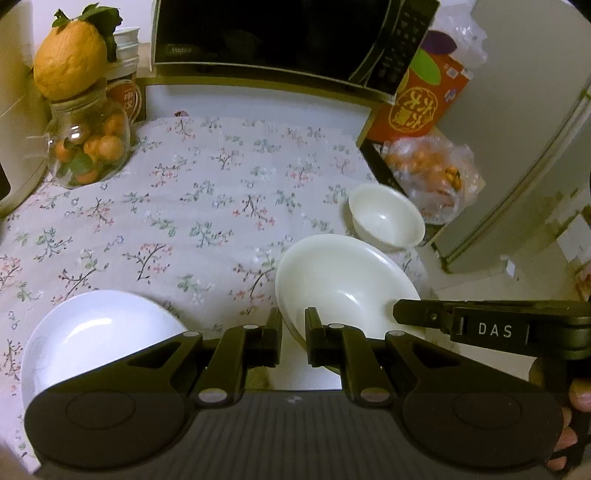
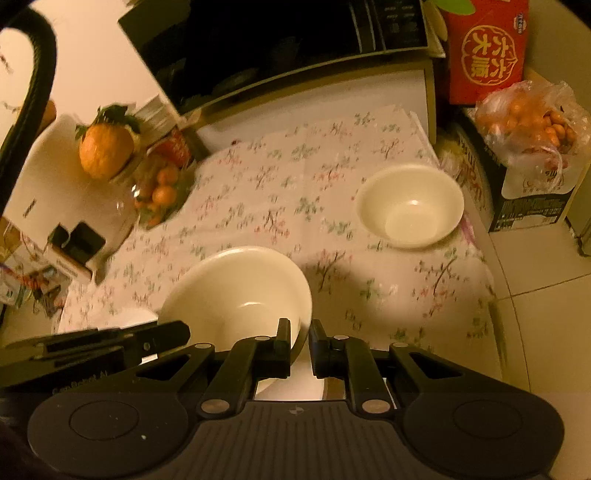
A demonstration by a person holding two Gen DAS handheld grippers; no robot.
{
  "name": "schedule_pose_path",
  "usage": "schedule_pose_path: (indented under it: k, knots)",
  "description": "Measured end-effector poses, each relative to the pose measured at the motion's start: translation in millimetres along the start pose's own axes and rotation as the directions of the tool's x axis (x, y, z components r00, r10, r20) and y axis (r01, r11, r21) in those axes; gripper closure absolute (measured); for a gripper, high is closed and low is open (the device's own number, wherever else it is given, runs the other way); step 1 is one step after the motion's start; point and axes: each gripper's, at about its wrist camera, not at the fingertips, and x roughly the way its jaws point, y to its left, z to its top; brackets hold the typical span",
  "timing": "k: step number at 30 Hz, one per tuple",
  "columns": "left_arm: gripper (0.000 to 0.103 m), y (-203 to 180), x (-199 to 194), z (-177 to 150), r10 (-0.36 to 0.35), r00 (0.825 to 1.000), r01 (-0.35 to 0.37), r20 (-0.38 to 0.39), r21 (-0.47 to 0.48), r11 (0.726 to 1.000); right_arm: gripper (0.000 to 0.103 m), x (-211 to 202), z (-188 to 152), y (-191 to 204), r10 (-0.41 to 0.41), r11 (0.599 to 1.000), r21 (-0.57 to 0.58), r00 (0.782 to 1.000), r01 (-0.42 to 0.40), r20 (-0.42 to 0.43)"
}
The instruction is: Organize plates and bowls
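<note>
A large cream bowl (image 1: 347, 291) hangs tilted over the flowered tablecloth (image 1: 184, 206). My left gripper (image 1: 293, 328) is shut on its left rim. In the right wrist view the same bowl (image 2: 236, 291) has its right rim pinched in my right gripper (image 2: 300, 336), which is also shut. A finger (image 1: 406, 314) of the right gripper reaches in from the right at the bowl's far rim. A small cream bowl (image 1: 386, 216) (image 2: 410, 206) stands upright near the table's right edge. A white dish (image 1: 92, 332) lies at the near left, partly hidden by my left gripper.
A black microwave (image 1: 266, 33) stands at the back. At the back left, a glass jar of small oranges (image 1: 88, 147) carries a large citrus (image 1: 70, 59). A red box (image 1: 424, 99) and a bag of oranges (image 1: 432, 173) sit off the right edge, over tiled floor (image 2: 535, 314).
</note>
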Motion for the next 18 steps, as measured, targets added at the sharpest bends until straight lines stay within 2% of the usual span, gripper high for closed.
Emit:
schedule_pose_path:
  k: [7,18]
  knots:
    - [0.09,4,9,-12,0.02,0.998,-0.019,-0.057,0.027,0.999,0.09,6,-12,8,-0.011,0.999,-0.037,0.999,0.009,-0.039]
    - [0.089,-2,20,-17,0.051,0.994,-0.044,-0.099,0.069,0.997,0.09,13,-18,9,-0.036,0.997,-0.07,0.996,0.031,-0.081]
